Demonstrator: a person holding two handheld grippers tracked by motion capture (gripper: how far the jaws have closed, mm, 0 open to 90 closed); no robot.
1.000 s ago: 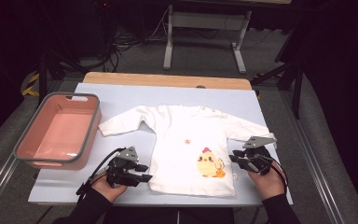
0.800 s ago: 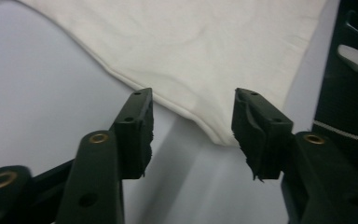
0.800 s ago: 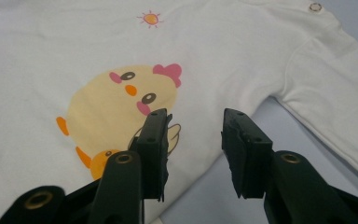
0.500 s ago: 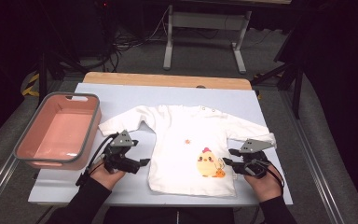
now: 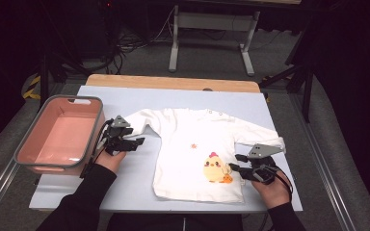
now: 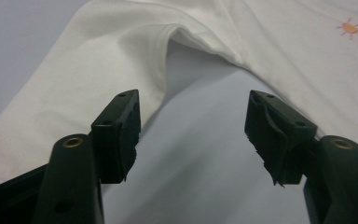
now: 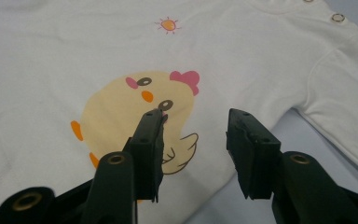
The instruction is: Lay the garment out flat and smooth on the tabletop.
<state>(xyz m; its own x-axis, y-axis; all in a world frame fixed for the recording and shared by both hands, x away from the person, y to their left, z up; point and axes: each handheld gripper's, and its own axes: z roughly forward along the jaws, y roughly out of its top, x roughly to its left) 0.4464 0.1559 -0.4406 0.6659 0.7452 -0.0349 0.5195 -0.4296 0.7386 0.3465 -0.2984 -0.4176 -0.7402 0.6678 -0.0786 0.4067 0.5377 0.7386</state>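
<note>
I am holding my left gripper (image 5: pixel 137 141) over the pale blue worktop (image 5: pixel 139 178), just beside the left sleeve of the small white long-sleeved cotton shirt (image 5: pixel 188 159), at about 9 o'clock from the shirt's body. Its jaws are standing partly apart and have just been closing in somewhat; nothing is lying between them but bare worktop, with the sleeve's underarm fold (image 6: pixel 177 37) just ahead of the tips. The shirt is lying flat and face up at the middle of the worktop, sleeves spread out to 10 and 3 o'clock, its yellow chick print (image 5: pixel 214 168) sitting low on the front and a little orange sun print (image 5: pixel 193 145) above it.

I am keeping my right gripper (image 5: pixel 235 168) at the shirt's lower right edge, at 3 o'clock from the chick. Its jaws are partly open and gripping nothing: one is hovering over the chick, the other near the hem edge.

The pink plastic rectangular basin with a grey rim (image 5: pixel 46 166) is sitting at 9 o'clock, just beside my left hand (image 5: pixel 110 159).
</note>
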